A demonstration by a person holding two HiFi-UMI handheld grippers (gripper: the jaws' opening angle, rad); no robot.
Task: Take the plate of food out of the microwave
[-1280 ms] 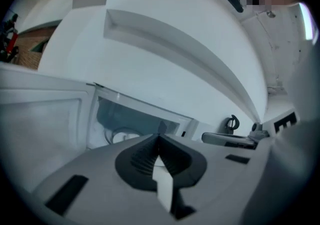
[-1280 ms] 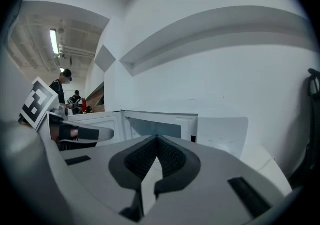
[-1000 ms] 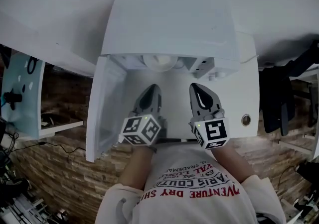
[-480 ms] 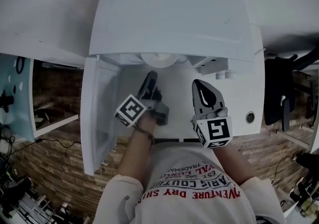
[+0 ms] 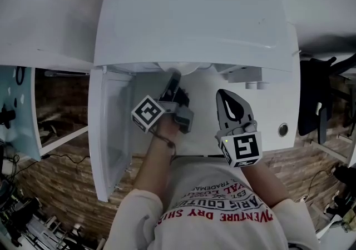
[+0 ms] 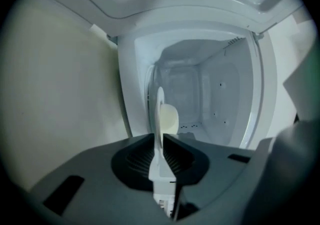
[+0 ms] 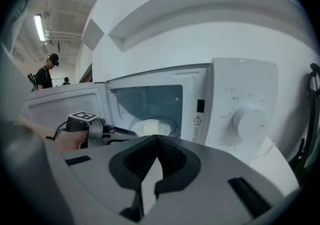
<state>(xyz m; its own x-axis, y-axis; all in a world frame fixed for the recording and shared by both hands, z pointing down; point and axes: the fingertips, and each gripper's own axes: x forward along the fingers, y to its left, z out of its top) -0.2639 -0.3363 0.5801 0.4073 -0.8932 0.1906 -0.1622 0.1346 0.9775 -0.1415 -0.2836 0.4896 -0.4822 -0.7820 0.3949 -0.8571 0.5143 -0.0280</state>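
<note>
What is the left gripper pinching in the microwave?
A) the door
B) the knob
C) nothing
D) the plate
D: in the left gripper view, the left gripper has its jaws shut on the rim of the plate.

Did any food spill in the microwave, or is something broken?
Nothing stands out. The pale food sits on its plate inside the open microwave, and the left gripper is shut on the plate's rim. No spill or crack shows.

Microwave (image 5: 189, 21) mouth clear; door (image 5: 108, 138) L.
</note>
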